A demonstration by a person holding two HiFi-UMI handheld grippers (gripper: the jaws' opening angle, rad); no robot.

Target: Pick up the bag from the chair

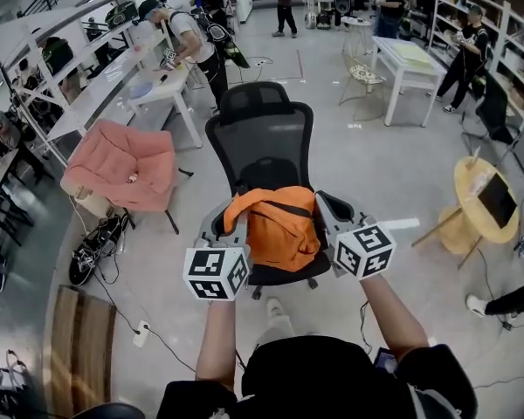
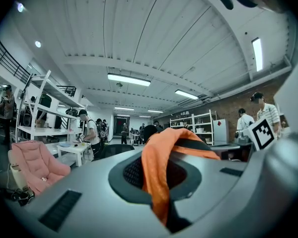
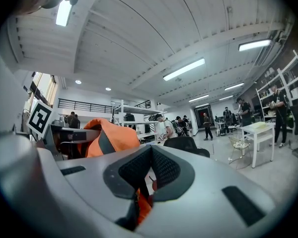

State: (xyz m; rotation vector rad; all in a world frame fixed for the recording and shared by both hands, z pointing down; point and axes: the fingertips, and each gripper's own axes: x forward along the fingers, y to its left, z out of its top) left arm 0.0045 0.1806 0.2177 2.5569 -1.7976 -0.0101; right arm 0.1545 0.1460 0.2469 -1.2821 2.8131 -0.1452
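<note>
At lower centre, our left claw (image 2: 159, 182) and right claw (image 3: 141, 185) each pinch the orange bag (image 1: 279, 230) on the black chair (image 1: 260, 138).

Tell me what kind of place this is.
Most likely a shared workshop or lab: white shelving racks line both sides, people work standing at white tables, and strip lights hang under a high ribbed ceiling.

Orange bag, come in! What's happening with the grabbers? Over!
Left gripper shut on orange bag. Right gripper shut on it too. Bag between them, over the black chair's seat. Nothing blocking.
</note>
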